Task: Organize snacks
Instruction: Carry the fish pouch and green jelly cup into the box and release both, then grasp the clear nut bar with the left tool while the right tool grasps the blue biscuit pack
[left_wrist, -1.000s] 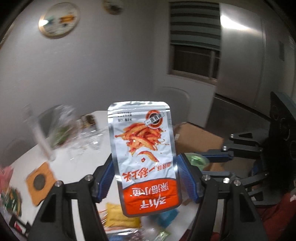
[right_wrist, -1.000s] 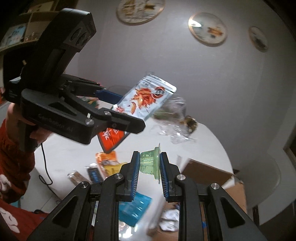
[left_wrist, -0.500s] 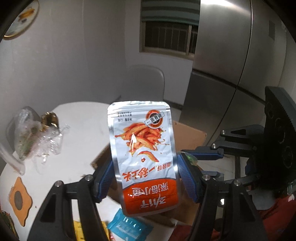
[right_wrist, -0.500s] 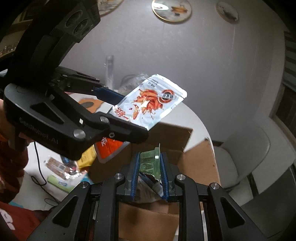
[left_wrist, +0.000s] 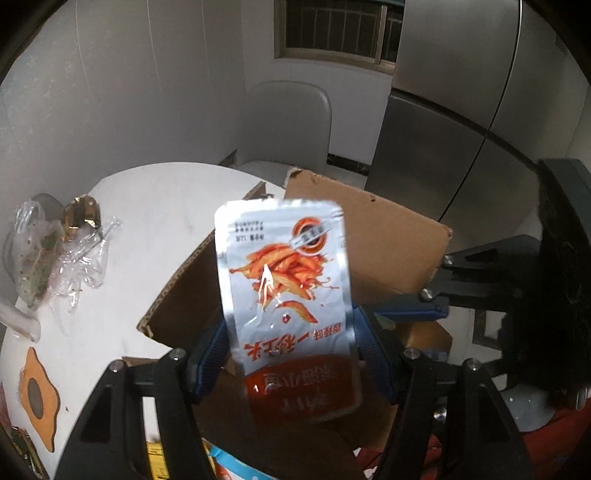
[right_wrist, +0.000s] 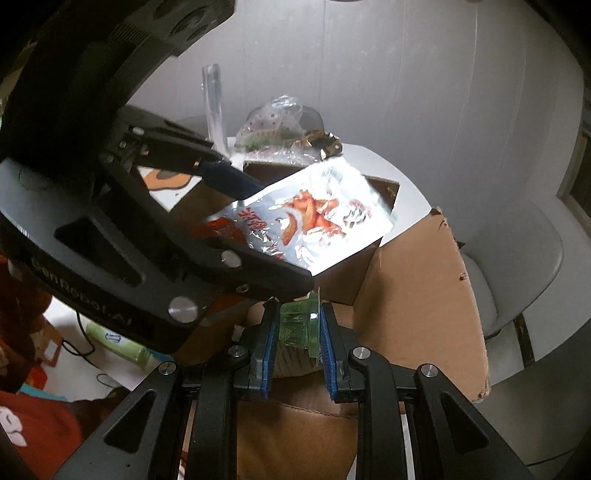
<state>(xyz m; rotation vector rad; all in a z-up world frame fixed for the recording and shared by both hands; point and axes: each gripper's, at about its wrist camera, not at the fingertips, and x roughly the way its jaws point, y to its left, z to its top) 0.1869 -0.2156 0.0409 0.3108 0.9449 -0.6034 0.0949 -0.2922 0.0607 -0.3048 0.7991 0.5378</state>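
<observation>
Silver foil snack pouch sat clamped in my left gripper over the open cardboard box, a small green packet pinched in my right gripper, and I judged that crowded tools might collide, spilling either outside.

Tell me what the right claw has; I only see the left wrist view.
Observer: The right claw is shut on a small green cup.
Operator: Is it over the box?
Observer: Yes, the cup hangs above the open box, with cardboard beneath it.
Operator: How close is my left claw to it?
Observer: The left claw, holding the pouch, has its lower finger just above the cup's rim. I can't tell whether they touch.
</observation>
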